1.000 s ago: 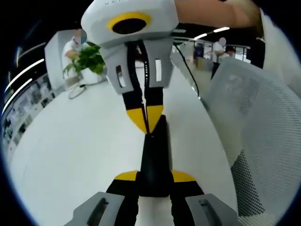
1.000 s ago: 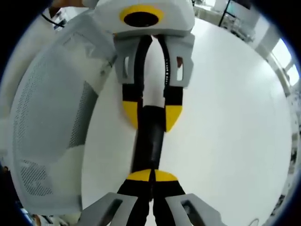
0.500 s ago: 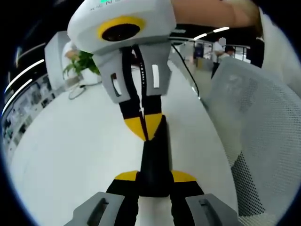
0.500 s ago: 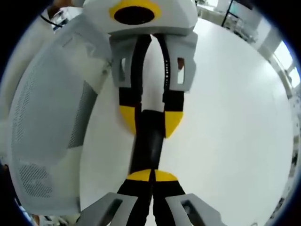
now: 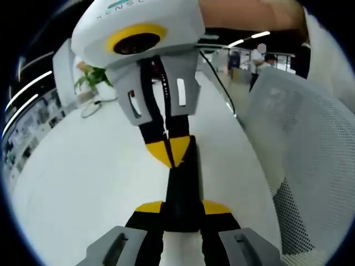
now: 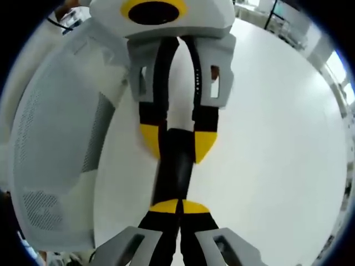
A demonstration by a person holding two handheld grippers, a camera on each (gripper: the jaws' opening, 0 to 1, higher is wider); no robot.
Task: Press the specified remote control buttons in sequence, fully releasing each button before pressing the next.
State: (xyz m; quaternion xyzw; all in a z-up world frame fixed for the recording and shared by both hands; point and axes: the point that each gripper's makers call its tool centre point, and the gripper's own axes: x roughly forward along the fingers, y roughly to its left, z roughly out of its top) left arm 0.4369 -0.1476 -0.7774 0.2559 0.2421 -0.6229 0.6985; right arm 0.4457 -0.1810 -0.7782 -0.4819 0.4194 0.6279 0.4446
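Observation:
A slim black remote [image 5: 181,185] lies lengthwise over the white table [image 5: 83,172]. My left gripper [image 5: 182,208] is shut on its near end, a yellow fingertip on each side. My right gripper [image 5: 171,152] comes in from above, jaws shut together, and its yellow tips touch the remote's top face near the far end. In the right gripper view, my right gripper [image 6: 180,206] rests shut on the remote [image 6: 175,169], and the left gripper [image 6: 177,141] clamps the remote's far end.
A grey mesh chair back [image 5: 302,160] stands close on one side, also seen as the chair [image 6: 52,149]. A potted plant [image 5: 91,77] and a black cable [image 5: 219,77] sit at the table's far end. People stand in the background.
The right gripper has come a little closer to the left gripper along the remote, its body leaning left in the left gripper view. The left gripper's hold is unchanged.

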